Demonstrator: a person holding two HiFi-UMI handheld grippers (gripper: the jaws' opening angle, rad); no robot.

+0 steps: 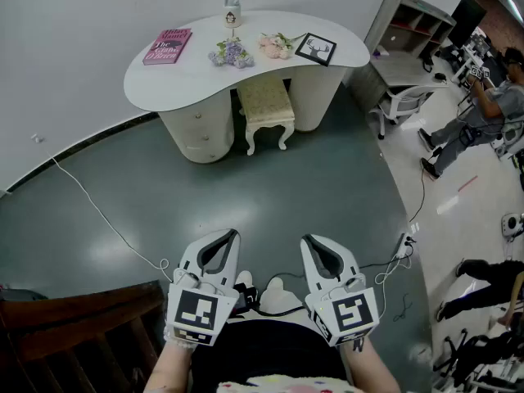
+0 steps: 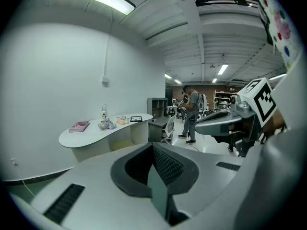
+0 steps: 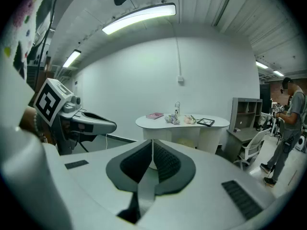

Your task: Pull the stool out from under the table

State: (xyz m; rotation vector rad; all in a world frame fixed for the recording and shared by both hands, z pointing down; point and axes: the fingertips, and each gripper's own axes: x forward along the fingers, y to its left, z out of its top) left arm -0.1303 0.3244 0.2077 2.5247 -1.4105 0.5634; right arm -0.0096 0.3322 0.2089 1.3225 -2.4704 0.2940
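Note:
A small white stool with a cream cushion stands tucked under the front of the white curved table, far ahead of me across the floor. My left gripper and right gripper are held side by side close to my body, both shut with nothing between the jaws. In the left gripper view the table is at the left and the right gripper's body shows at the right. From the right gripper view, the table stands straight ahead; the stool is barely seen under it.
On the table lie a pink book, a figurine, flower bunches and a framed picture. A grey desk with a shelf and an office chair stand to the right, a person beyond. Cables cross the floor. A dark wooden chair is at my left.

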